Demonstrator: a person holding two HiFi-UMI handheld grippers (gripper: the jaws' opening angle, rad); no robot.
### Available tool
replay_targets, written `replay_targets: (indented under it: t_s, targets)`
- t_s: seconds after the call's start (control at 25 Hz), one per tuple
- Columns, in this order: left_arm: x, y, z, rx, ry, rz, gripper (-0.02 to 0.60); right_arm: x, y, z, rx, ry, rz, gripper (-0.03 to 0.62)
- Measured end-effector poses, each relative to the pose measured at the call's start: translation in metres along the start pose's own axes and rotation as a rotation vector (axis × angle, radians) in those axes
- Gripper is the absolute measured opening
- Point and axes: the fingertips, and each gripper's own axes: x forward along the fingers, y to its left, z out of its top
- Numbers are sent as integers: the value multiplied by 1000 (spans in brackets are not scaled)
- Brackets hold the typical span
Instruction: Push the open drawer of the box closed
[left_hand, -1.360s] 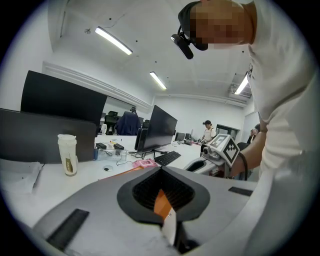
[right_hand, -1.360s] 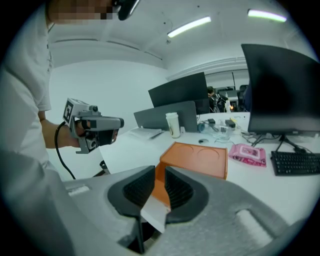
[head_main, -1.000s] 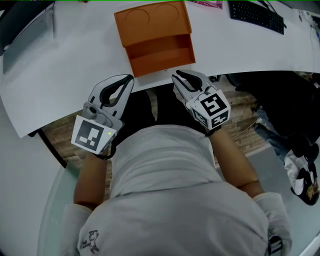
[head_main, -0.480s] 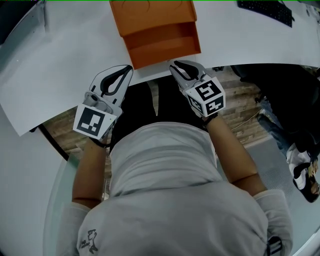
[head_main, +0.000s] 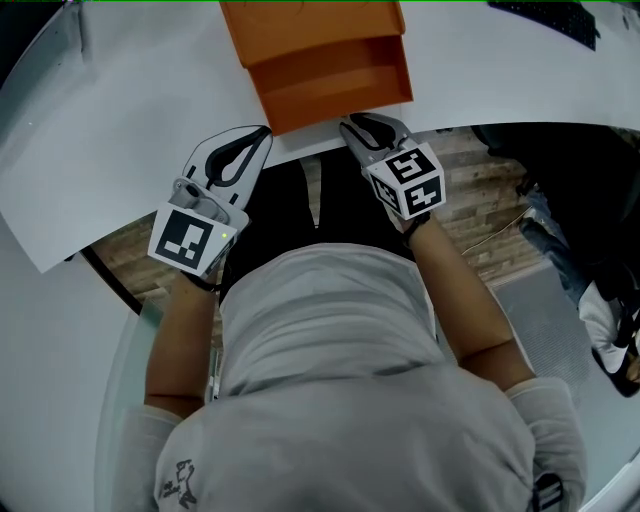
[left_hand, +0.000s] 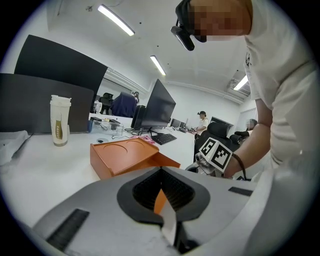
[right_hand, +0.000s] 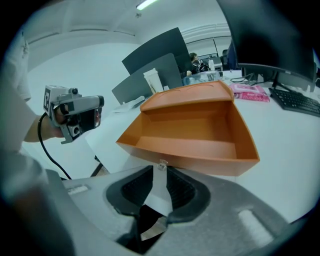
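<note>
Found the drawer (head_main: 335, 85) pulled out of the box (head_main: 300, 22) toward the near edge of the table (head_main: 120, 130), just ahead of the right gripper (head_main: 348, 122). Saw the left gripper (head_main: 262, 132) with jaws together on nothing, the right's a crack apart, just then opening further, empty. Judged the drawer light, stiff, thin-walled, apt to slide easily or drag the box along: best pushed squarely mid-front, not gripped.

The head view's top edge cuts off the far part of the orange rectangular box (head_main: 300, 25) and most of the black keyboard (head_main: 560, 20). In the left gripper view, the left gripper (left_hand: 160, 169) hides most of the box's open orange drawer (left_hand: 167, 160). A person (left_hand: 201, 120) at the far desks is too small to make out.
</note>
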Motion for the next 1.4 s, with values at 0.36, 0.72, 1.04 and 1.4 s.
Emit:
replay_targets:
  t_s: [0.36,0.72,1.04,1.4]
  targets:
    - [2,2,-4,-5,8,-20,0,12,-5,-2,35,7,-19,84]
    - [2,4,-6,-12,13,-6,0,12,-4,-3,21,11,-10,67]
    - [2,1,0,-15,3,-19,0,12,-1,0,28,15,-4,66]
    - [5,0,13,-22,-32,-30,0,12,-5,9,15,24,7,66]
